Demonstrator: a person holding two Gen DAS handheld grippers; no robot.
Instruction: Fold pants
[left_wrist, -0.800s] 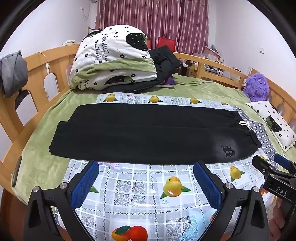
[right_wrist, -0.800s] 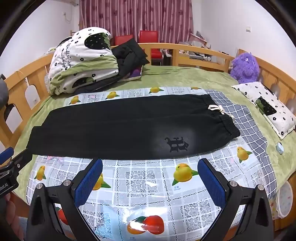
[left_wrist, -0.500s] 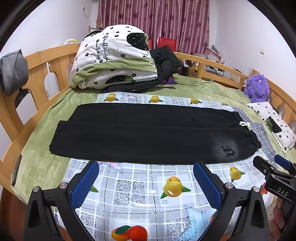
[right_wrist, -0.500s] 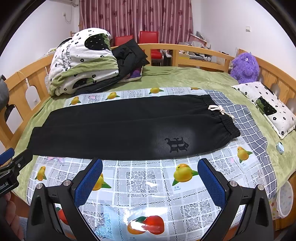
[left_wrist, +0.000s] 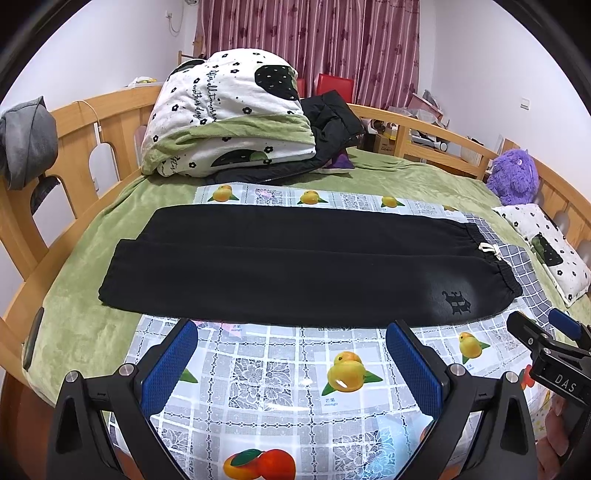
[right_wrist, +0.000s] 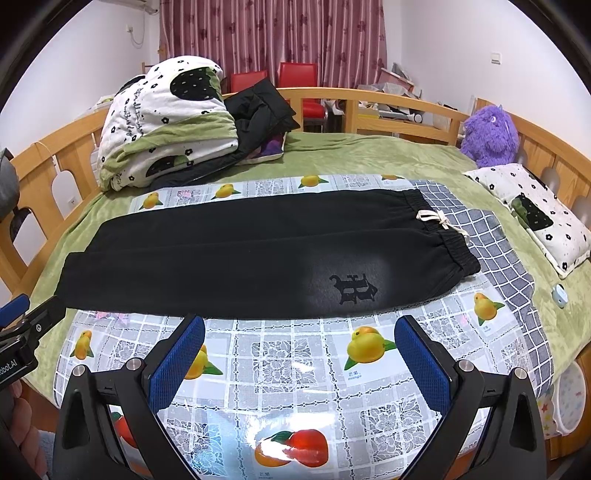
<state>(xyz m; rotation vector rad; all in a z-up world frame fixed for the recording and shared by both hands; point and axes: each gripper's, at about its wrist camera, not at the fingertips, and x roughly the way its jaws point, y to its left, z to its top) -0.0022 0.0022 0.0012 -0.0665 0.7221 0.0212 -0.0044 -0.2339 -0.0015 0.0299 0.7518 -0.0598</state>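
Observation:
Black pants (left_wrist: 295, 269) lie flat across the bed, legs side by side, cuffs to the left and waistband with a white drawstring (right_wrist: 439, 221) to the right; they also show in the right wrist view (right_wrist: 240, 258). A dark logo (right_wrist: 352, 288) sits near the waist. My left gripper (left_wrist: 291, 354) is open and empty, held short of the pants' near edge. My right gripper (right_wrist: 299, 354) is open and empty, near the near edge below the logo. The right gripper's tip shows at the right edge of the left wrist view (left_wrist: 546, 343).
A fruit-print plastic cloth (left_wrist: 280, 384) covers the green bedspread (left_wrist: 74, 310). A folded quilt (left_wrist: 229, 122) and a black jacket (left_wrist: 332, 122) lie at the back. A purple plush toy (right_wrist: 489, 134) and a small pillow (right_wrist: 535, 214) are on the right. Wooden rails (left_wrist: 33, 229) ring the bed.
Both grippers have risen or drawn back very slightly; the pants sit a little lower in view. Nothing was taken hold of.

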